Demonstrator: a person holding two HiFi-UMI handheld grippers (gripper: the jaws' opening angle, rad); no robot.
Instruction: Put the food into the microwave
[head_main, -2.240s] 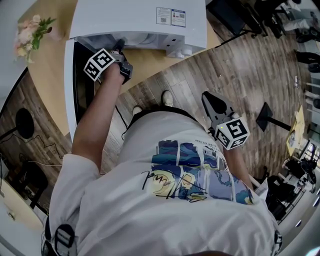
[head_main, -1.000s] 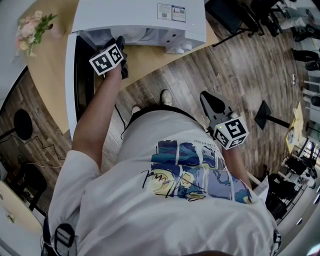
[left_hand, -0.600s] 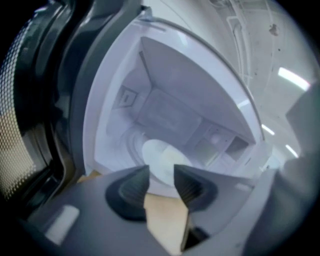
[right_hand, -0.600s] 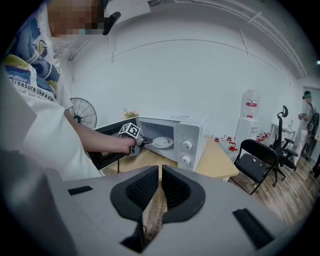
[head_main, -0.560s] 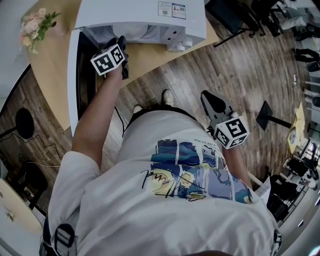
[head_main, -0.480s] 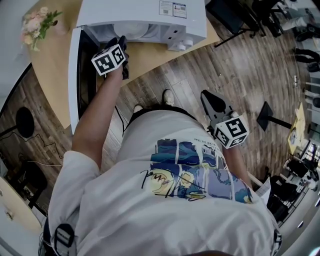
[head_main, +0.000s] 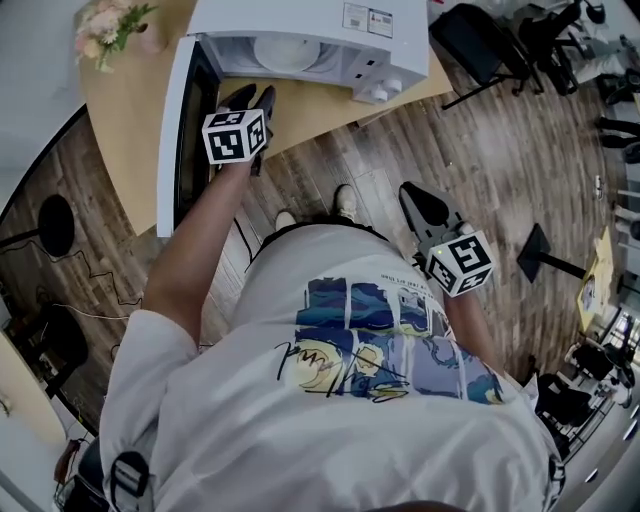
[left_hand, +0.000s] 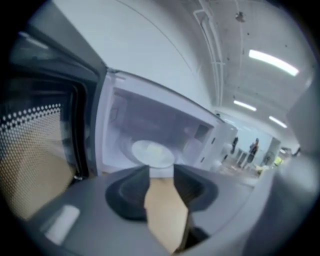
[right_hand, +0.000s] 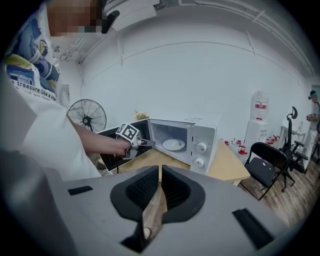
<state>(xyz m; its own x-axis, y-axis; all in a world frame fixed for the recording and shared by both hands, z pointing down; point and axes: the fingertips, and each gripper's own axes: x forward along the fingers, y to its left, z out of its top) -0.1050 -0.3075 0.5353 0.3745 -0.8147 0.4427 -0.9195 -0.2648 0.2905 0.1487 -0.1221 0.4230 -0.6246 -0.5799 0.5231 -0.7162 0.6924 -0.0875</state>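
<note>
The white microwave (head_main: 300, 15) stands on a wooden table (head_main: 125, 120) with its door (head_main: 185, 130) swung wide to the left. Inside, a white plate (head_main: 285, 52) rests on the cavity floor; whatever is on it is too pale to make out. My left gripper (head_main: 252, 97) hovers just outside the opening, open, nothing between its fingers. Along its jaws the plate (left_hand: 150, 152) sits straight ahead past the left gripper (left_hand: 161, 172). My right gripper (head_main: 415, 195) hangs low by my right side, shut and empty. From it I see the microwave (right_hand: 200, 135) and the left gripper (right_hand: 150, 143).
A bunch of flowers (head_main: 110, 20) stands on the table's far left corner. A black folding chair (right_hand: 267, 160) and a water dispenser (right_hand: 258, 112) are to the right of the table, a fan (right_hand: 87, 117) to its left. Wooden floor (head_main: 450, 130) lies below.
My left gripper has drawn back from the microwave's mouth towards me, and the plate inside now shows. The right gripper has stayed put.
</note>
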